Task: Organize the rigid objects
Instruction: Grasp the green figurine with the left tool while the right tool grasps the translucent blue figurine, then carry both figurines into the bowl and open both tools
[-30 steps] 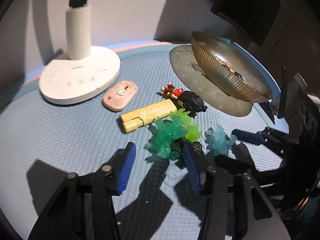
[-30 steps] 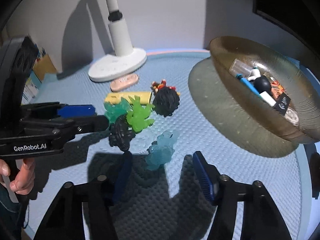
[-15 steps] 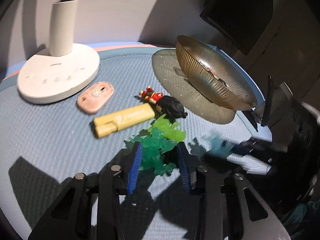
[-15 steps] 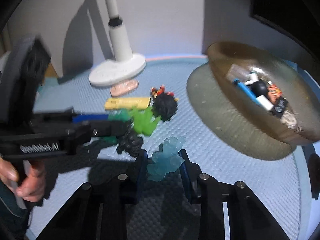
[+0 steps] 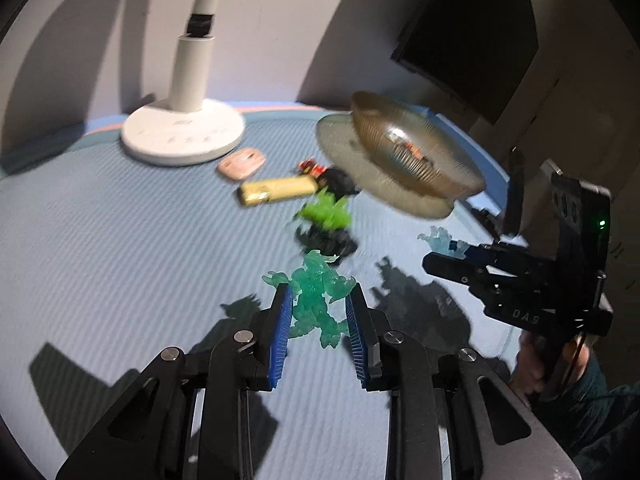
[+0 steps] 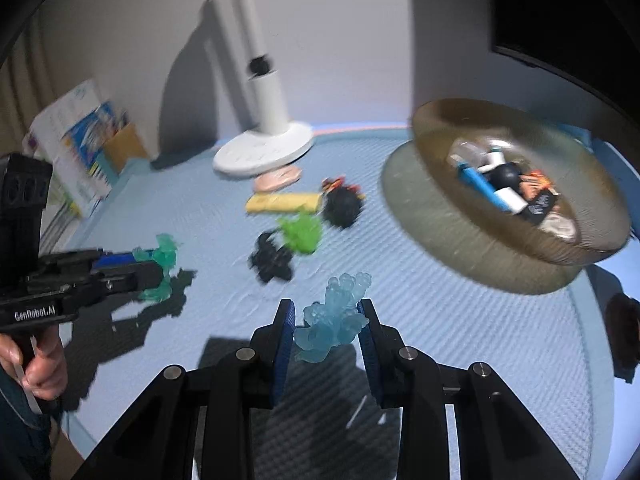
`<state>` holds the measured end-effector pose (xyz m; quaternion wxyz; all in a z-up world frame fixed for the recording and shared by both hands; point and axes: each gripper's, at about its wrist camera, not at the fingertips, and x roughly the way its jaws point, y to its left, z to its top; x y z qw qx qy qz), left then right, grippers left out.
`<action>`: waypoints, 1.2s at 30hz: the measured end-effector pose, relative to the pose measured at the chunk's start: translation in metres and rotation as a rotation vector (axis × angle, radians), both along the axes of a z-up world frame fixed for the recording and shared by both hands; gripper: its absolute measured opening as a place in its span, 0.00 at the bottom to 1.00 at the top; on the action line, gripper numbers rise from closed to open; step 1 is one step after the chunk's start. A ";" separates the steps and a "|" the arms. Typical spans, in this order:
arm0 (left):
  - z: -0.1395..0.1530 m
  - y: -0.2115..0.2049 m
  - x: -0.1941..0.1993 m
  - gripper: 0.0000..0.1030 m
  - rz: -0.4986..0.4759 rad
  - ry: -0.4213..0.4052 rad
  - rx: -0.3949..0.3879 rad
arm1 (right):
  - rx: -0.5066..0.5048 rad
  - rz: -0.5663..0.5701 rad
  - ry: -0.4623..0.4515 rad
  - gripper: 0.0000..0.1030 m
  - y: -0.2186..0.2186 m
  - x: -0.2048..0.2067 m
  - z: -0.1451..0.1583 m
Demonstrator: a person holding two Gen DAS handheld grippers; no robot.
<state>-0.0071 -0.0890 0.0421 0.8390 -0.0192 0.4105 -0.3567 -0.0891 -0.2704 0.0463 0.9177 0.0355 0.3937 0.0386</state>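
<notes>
1. Figurines are the job here: a second ago the teal figurine [image 5: 318, 300] and the pale blue figurine [image 6: 334, 322] lay on the blue mat [image 5: 120, 264] among the loose toys, well short of the amber bowl [image 6: 520, 248].
2. Left gripper [image 5: 320, 320], whose jaws have just been closing, now pinches the teal figurine between its blue pads and holds it clear of the mat, left of the bowl.
3. Lime figurine [image 6: 300, 232], black figurine [image 6: 272, 260] and yellow stick [image 6: 282, 202] lie left of the bowl.
4. Right gripper [image 6: 328, 330] is clamped on the pale blue figurine, raised nearer the bowl.
5. Both pickups look done; carrying them to the bowl seems next.
</notes>
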 end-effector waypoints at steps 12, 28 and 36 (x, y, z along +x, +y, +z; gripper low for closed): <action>-0.035 0.000 -0.011 0.64 0.109 0.006 0.144 | 0.114 0.083 0.072 0.64 -0.003 -0.008 -0.033; -0.026 -0.044 -0.028 0.46 0.059 -0.125 0.216 | -0.109 0.025 0.012 0.29 0.031 -0.014 -0.022; 0.063 -0.076 -0.024 0.46 0.009 -0.267 0.047 | -0.081 -0.202 -0.199 0.29 -0.061 -0.034 0.079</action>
